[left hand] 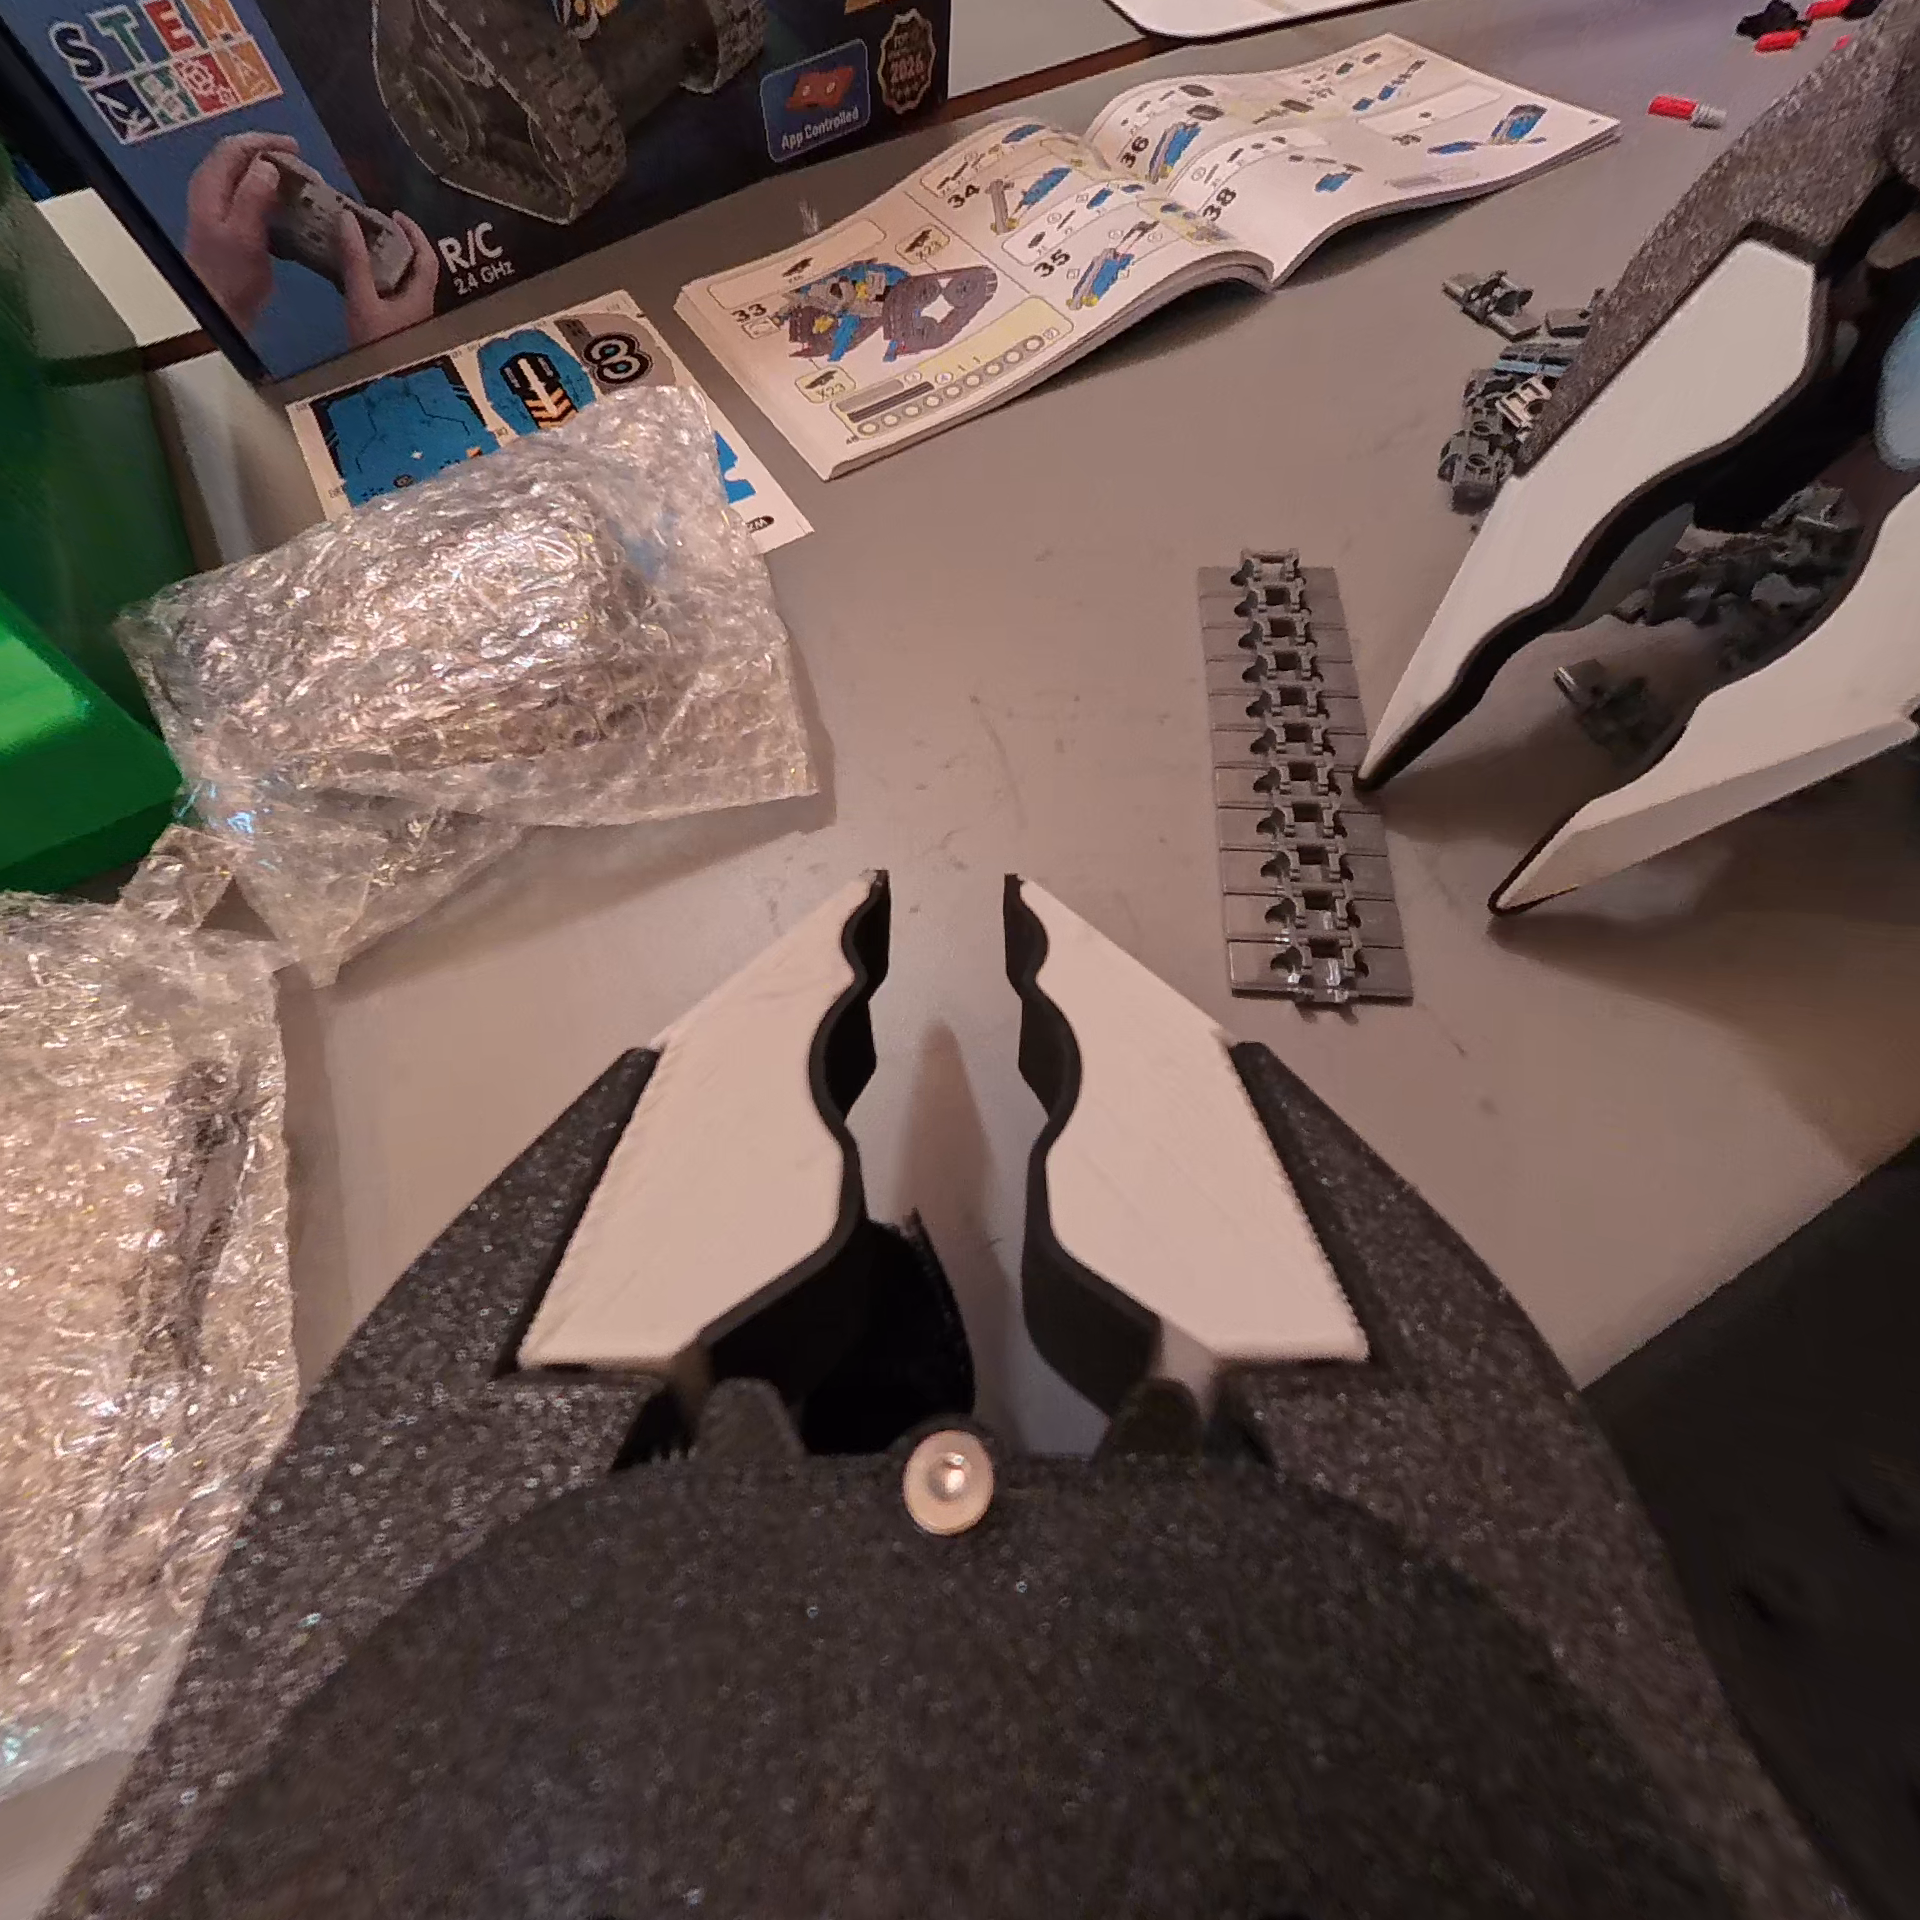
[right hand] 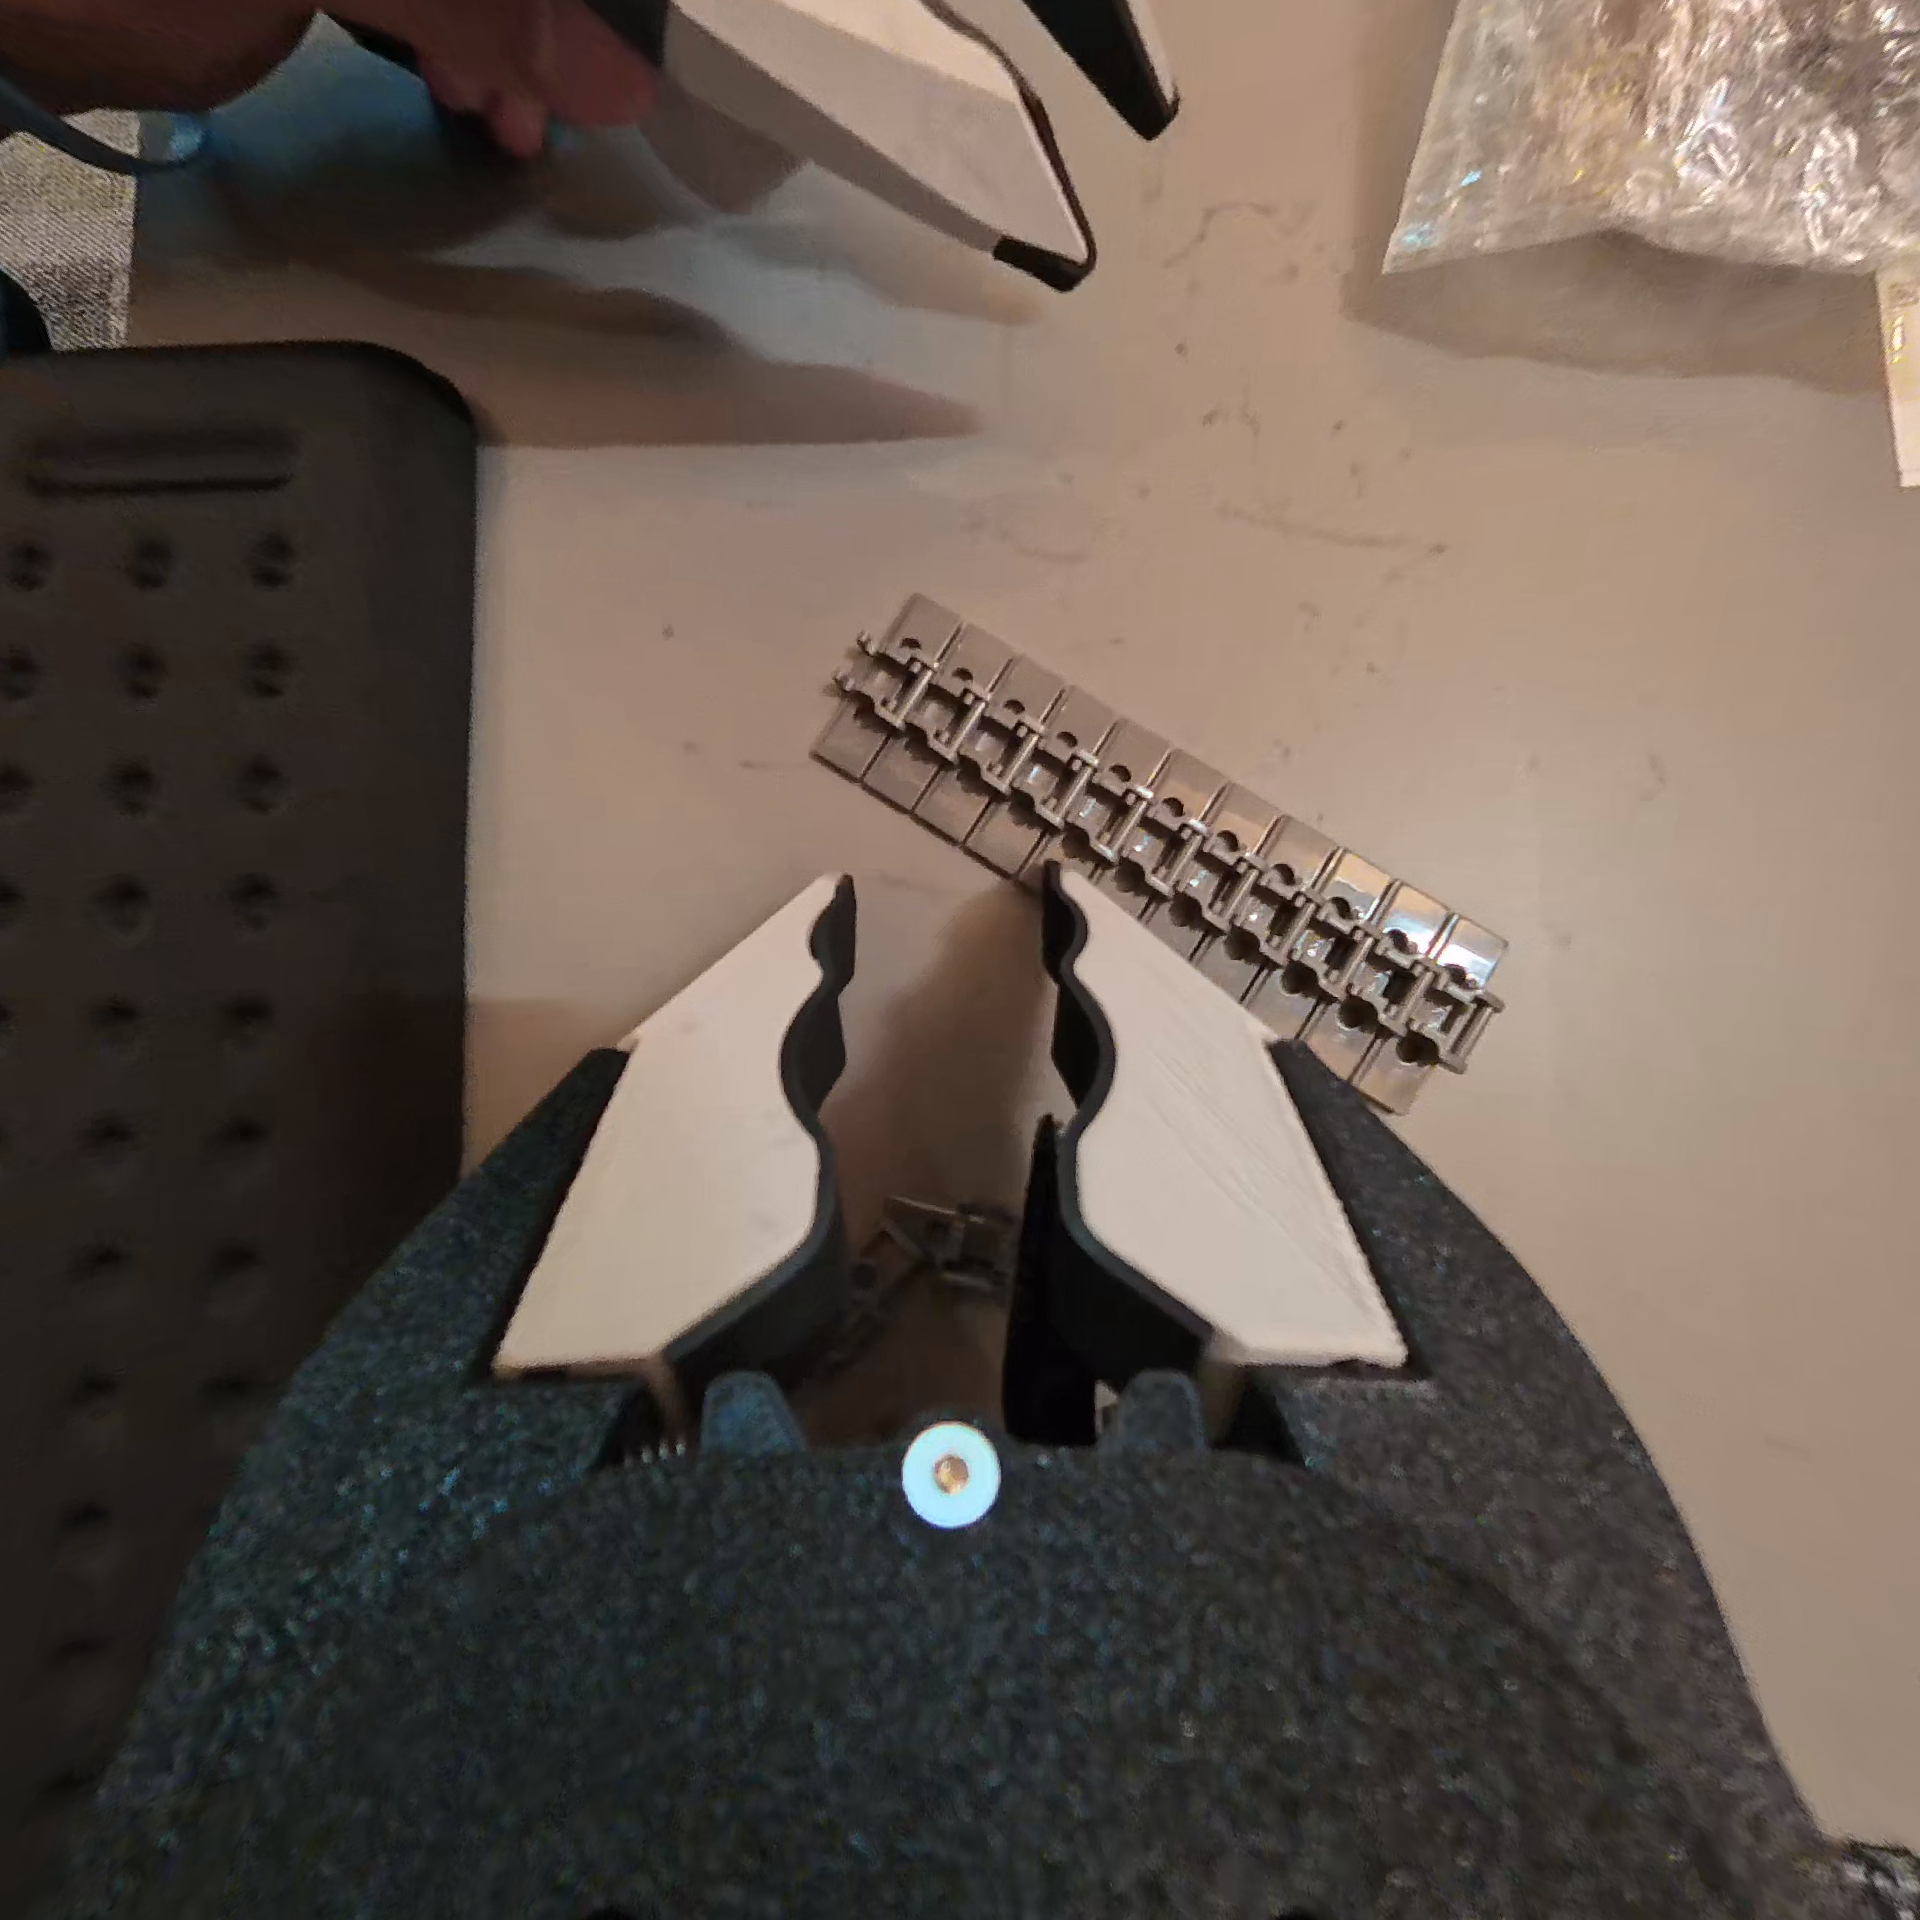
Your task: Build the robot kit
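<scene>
My left jaws (left hand: 943, 883) hang parted and empty over bare counter (left hand: 1039, 644); the grey track strip (left hand: 1304, 784) lies assembled ahead to their right. My right jaws (right hand: 948, 883), also parted, grip nothing, one tip touching the strip's edge.

The left gripper (left hand: 945, 904) has smooth matt white plastic fingers (left hand: 727, 1143) lined with black rubbery pads, set in a grainy, speckled dark body with a shiny metal rivet (left hand: 948, 1492). The right gripper (right hand: 948, 904) looks alike. The grey plastic track strip (left hand: 1304, 790) shows a slight gloss. The bubble-wrap bags (left hand: 468, 644) are crinkled and glossy. The instruction booklet (left hand: 1091, 239) is paper; the table (left hand: 997, 644) is smooth, matt, scuffed.
</scene>
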